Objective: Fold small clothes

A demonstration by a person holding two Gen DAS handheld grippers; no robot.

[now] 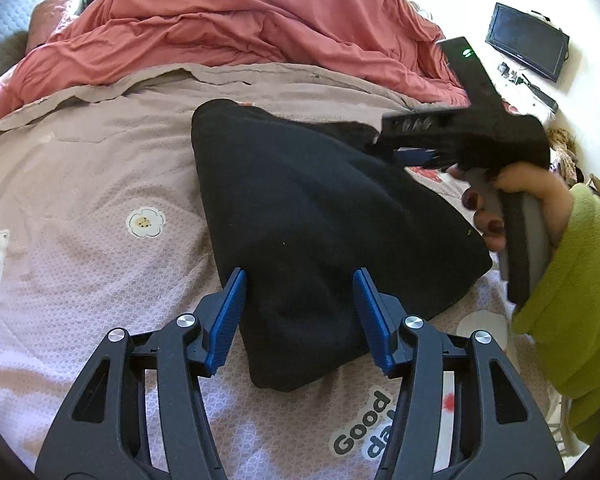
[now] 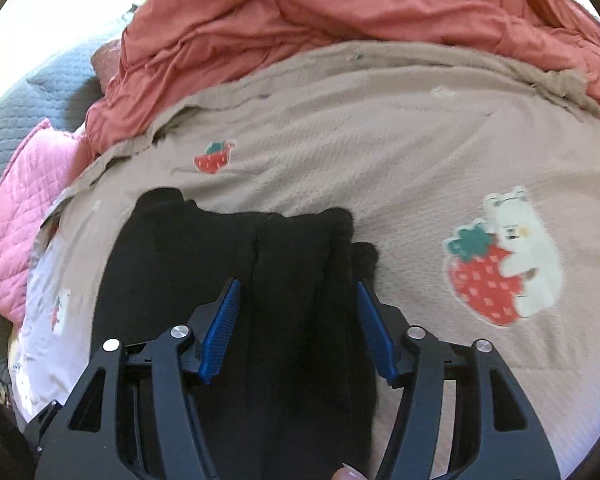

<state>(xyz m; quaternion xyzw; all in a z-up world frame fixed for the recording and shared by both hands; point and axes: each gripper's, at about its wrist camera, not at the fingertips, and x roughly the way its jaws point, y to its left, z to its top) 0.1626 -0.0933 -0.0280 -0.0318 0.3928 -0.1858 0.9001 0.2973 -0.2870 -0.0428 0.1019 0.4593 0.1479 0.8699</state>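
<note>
Black garment [image 1: 300,208] lies folded on the pinkish printed bedspread [image 1: 100,200], with a heaped red comforter [image 1: 240,20] behind it. Left tool [image 1: 300,312] poised over the garment's near corner, blue pads apart at moderate width, nothing pinched. Right tool [image 2: 298,324], held in a hand [image 1: 512,200] with a green sleeve [image 1: 572,288], straddles the garment's far end, jaws parted, cloth between but no clear grip.

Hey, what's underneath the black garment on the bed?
The black garment lies on a pinkish-beige bedspread printed with flowers, strawberries and bears. A strawberry print shows just past its far edge. Whatever prints or items sit directly beneath the cloth are covered.
</note>
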